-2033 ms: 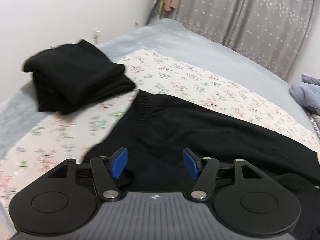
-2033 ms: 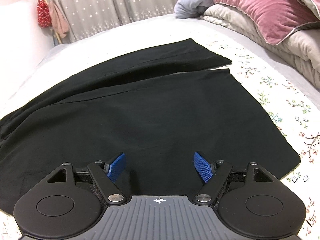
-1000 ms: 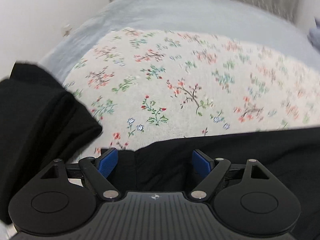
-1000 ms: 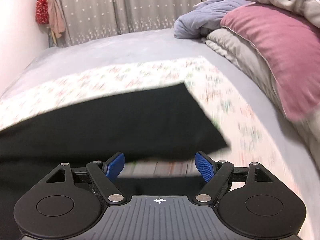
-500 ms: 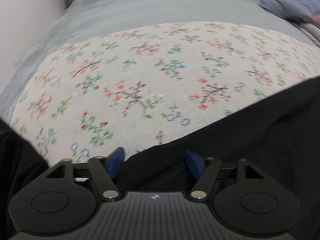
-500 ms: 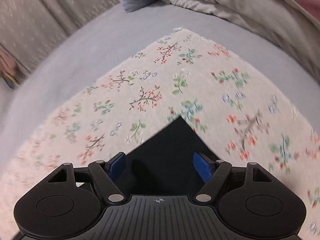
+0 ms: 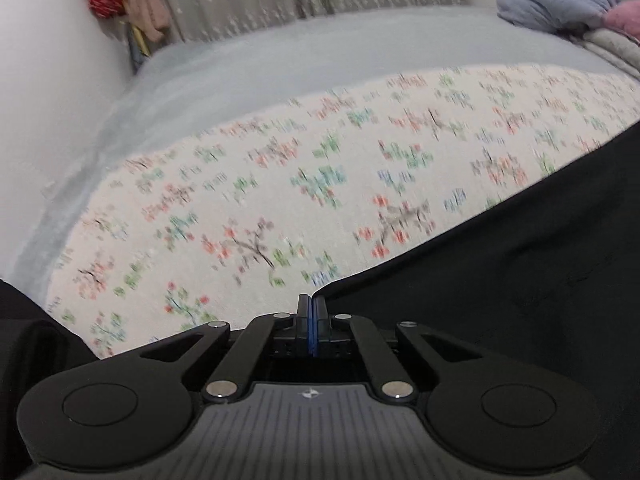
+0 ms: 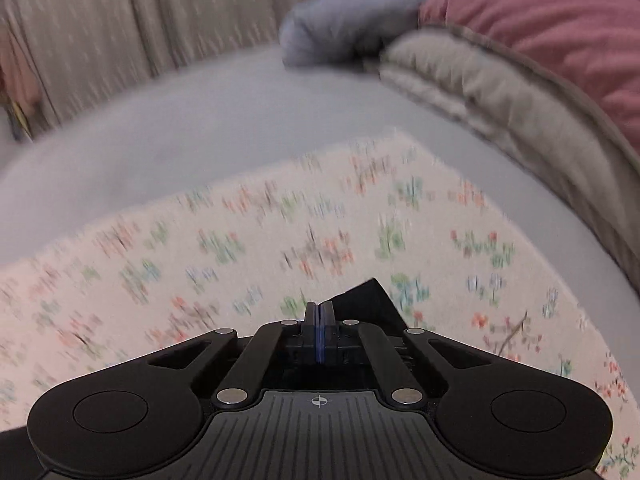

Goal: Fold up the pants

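The black pants point(image 7: 520, 264) lie on the floral sheet point(image 7: 280, 200) and fill the right of the left wrist view. My left gripper point(image 7: 311, 307) is shut, its blue pads pinched together on the pants' far edge where the cloth ends in a point. In the right wrist view only a black corner of the pants point(image 8: 370, 300) shows, sticking out just right of the pads. My right gripper point(image 8: 320, 312) is shut on that corner. The rest of the cloth is hidden under the gripper bodies.
A pile of folded black clothes point(image 7: 28, 332) sits at the lower left. Pink and grey pillows point(image 8: 540, 60) and a blue blanket point(image 8: 340, 28) are stacked at the right. Beyond the floral sheet point(image 8: 240, 248) lie grey bedcover point(image 7: 280, 72), curtain and wall.
Both grippers went from open, with the pants' edge between the pads, to shut on the cloth. Both views have swung, now showing more of the curtain and pillows.
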Action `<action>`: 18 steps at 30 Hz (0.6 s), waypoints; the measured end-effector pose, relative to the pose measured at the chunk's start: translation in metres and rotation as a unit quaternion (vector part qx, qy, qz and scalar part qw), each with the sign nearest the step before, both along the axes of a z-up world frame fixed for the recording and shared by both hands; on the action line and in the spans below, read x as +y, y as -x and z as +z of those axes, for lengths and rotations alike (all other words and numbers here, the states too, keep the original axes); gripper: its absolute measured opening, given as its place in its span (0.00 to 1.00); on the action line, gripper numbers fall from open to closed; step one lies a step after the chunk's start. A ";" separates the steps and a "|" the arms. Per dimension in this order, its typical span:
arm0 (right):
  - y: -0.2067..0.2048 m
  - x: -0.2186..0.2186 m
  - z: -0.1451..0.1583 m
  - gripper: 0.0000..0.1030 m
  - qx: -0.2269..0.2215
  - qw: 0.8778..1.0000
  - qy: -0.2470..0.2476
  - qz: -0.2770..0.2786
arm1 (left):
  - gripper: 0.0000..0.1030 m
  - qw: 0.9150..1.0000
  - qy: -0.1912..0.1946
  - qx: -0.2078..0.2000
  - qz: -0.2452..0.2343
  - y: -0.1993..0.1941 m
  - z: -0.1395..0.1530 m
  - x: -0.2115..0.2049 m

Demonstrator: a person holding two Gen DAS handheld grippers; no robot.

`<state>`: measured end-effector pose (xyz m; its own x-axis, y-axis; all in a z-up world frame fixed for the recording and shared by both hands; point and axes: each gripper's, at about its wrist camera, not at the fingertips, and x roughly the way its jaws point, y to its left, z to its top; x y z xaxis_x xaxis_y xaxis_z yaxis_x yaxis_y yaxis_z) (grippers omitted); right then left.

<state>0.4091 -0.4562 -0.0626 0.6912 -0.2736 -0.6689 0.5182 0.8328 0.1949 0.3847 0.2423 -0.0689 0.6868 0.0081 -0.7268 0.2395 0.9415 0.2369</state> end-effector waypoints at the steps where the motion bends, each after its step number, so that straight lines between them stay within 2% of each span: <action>1: 0.004 0.001 0.006 0.00 -0.015 1.000 0.000 0.001 | 0.00 1.000 -0.001 -0.009 0.005 0.001 0.004 0.000; 5: 0.022 0.002 0.027 0.00 -0.058 0.998 0.006 0.002 | 0.01 0.999 -0.001 -0.037 0.022 0.006 0.020 -0.002; 13: 0.048 0.006 0.044 0.00 -0.070 0.997 0.015 -0.005 | 0.01 0.997 0.006 -0.058 0.042 0.020 0.043 -0.004; 18: 0.076 0.007 0.050 0.00 -0.104 0.994 -0.004 -0.014 | 0.01 0.996 0.005 -0.080 0.049 0.041 0.052 -0.006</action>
